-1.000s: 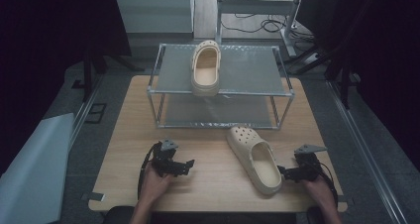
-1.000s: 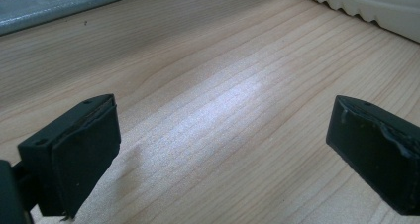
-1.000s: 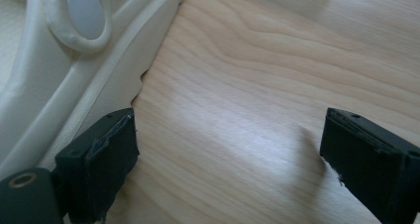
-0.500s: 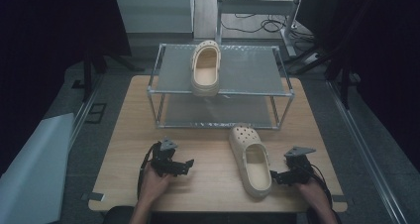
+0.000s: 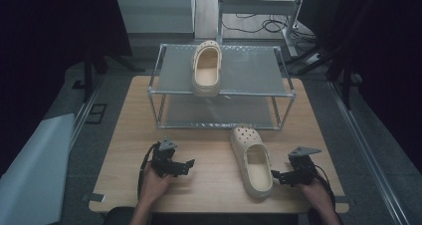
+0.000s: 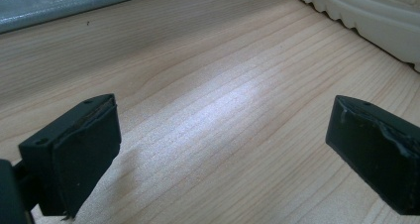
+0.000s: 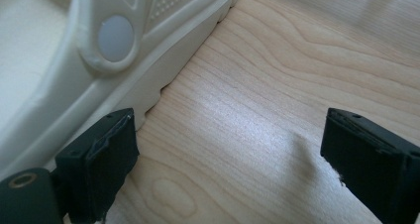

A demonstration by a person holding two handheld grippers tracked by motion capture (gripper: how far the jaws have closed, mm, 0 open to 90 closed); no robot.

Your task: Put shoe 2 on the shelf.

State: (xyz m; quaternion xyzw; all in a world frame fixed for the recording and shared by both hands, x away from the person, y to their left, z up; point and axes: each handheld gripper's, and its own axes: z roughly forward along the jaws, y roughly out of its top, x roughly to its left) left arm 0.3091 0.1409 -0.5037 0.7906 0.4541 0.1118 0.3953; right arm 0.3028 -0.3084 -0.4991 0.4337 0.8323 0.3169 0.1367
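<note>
— Left side, status?
— Left gripper held low in the person's left hand at the near edge, pointing to the person's right. Jaws wide apart, nothing between them.
— Right side?
— Right gripper gripped by the right hand, pointing to the person's left. Jaws spread wide, empty. Both forearms enter from the bottom, well apart.
</note>
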